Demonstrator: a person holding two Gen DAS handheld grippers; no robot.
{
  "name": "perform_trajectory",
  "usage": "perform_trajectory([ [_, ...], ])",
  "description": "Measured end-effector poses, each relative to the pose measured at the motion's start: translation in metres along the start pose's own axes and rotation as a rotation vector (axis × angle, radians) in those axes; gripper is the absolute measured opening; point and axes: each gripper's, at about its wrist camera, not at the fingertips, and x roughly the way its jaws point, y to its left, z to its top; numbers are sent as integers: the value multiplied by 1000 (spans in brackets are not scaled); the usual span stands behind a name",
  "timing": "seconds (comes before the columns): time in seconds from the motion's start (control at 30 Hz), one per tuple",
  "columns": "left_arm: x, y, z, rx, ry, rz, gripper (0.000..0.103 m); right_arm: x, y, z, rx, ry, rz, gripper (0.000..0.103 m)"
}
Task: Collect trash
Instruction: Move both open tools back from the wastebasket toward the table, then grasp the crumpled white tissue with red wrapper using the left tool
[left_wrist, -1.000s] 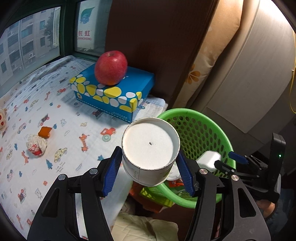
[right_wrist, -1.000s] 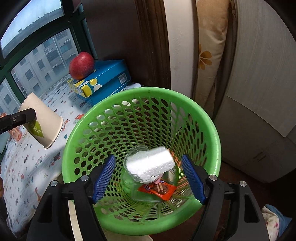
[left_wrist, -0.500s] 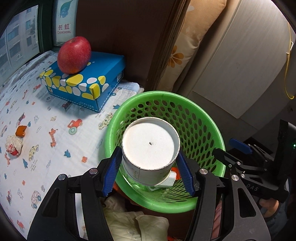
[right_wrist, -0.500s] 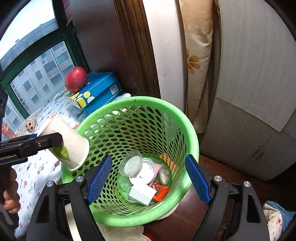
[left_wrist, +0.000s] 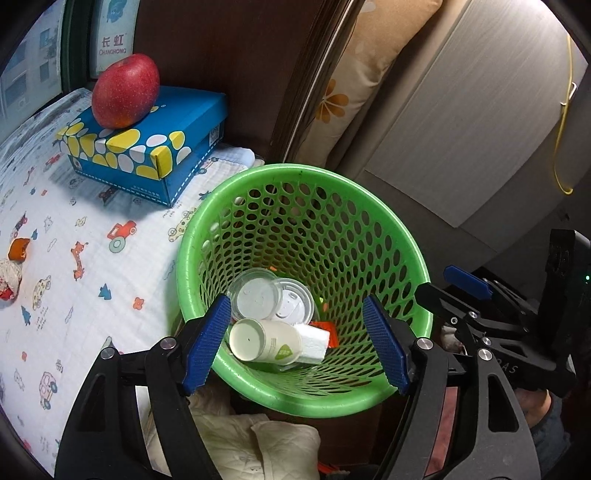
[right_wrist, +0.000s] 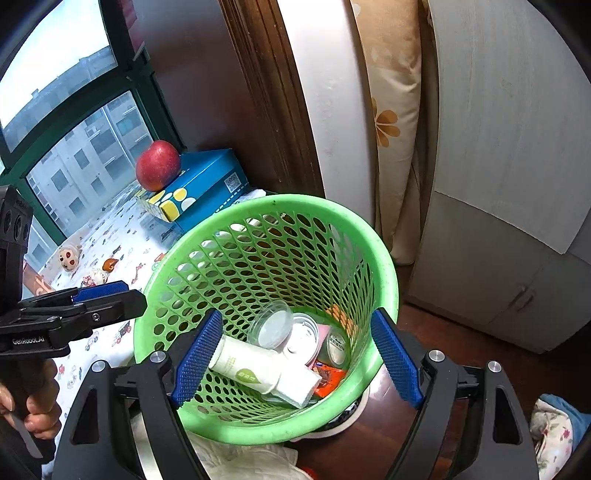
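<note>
The left gripper (left_wrist: 295, 343) has its fingers spread wide and empty above the green basket (left_wrist: 369, 206). The paper cup (left_wrist: 264, 339) lies on its side inside, at 6 o'clock, touching a foam block (left_wrist: 314, 341). The right gripper (right_wrist: 295, 354) is also wide apart, empty.

Both tools are built of matte black plastic arms fastened with round silver screws. The left gripper (left_wrist: 295, 343) and the right gripper (right_wrist: 295, 360) are fitted with blue, finely ribbed pads (left_wrist: 207, 345). White "GenRobot.AI" lettering is printed on the left tool's side, which is gripped by bare fingers (right_wrist: 37, 413).
</note>
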Motion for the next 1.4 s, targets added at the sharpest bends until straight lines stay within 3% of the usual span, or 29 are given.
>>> perform_trajectory([
  [0.3, -36, 47, -4, -47, -68, 150, 73, 4, 27, 6, -39, -3, 43, 80],
  [0.83, -72, 202, -9, -266, -108, 467, 72, 37, 119, 23, -162, 39, 160, 80],
  [1.07, -66, 263, -9, -314, -83, 546, 72, 55, 163, 27, -214, 66, 217, 80],
  [1.4, -41, 304, -9, -326, -34, 540, 72, 88, 206, 31, -260, 117, 249, 80],
])
